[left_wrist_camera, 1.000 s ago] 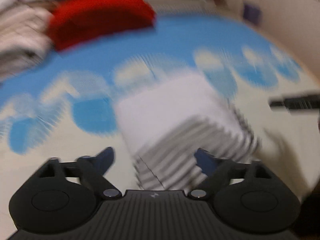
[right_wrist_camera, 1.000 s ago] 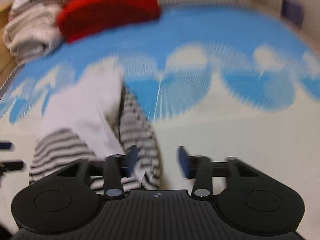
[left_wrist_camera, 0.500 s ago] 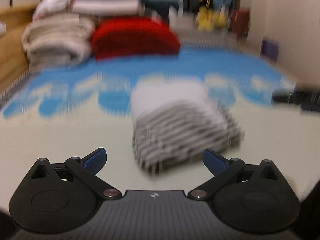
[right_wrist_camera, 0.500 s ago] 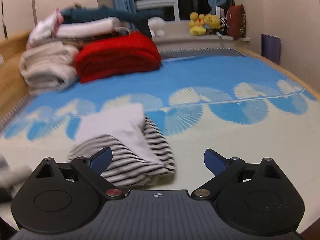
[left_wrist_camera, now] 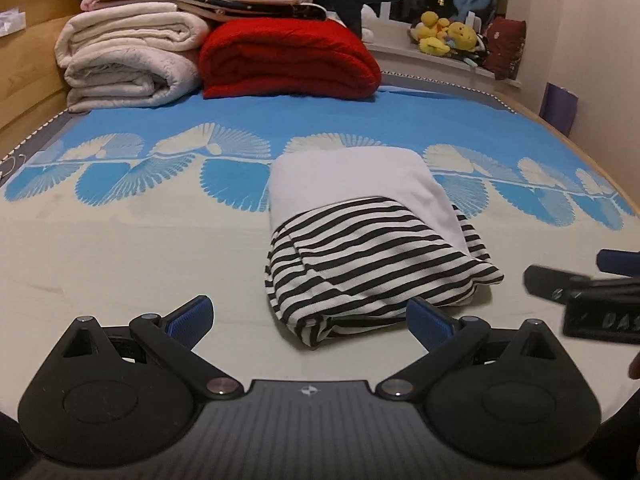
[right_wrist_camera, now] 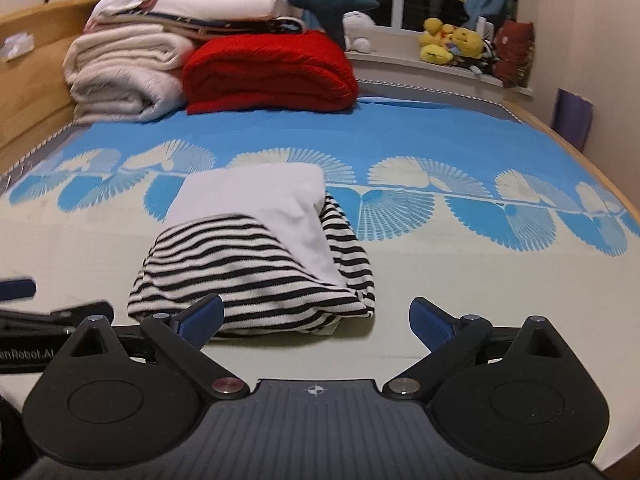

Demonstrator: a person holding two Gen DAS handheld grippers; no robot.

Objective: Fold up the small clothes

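Blue-and-cream fan-patterned bedspread (left_wrist_camera: 120, 248) carries my folded black-and-white striped garment (left_wrist_camera: 360, 256); left gripper (left_wrist_camera: 310, 316) and right gripper (right_wrist_camera: 316, 316) both gape empty, each glimpsing the other.

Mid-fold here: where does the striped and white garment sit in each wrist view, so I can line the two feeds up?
Left wrist: the folded striped and white garment lies right of centre, just beyond the open left tool.
Right wrist: the garment lies left of centre, ahead of the open right tool, nearer its left finger.
Shared landmark: the red blanket at the far end of the bed.
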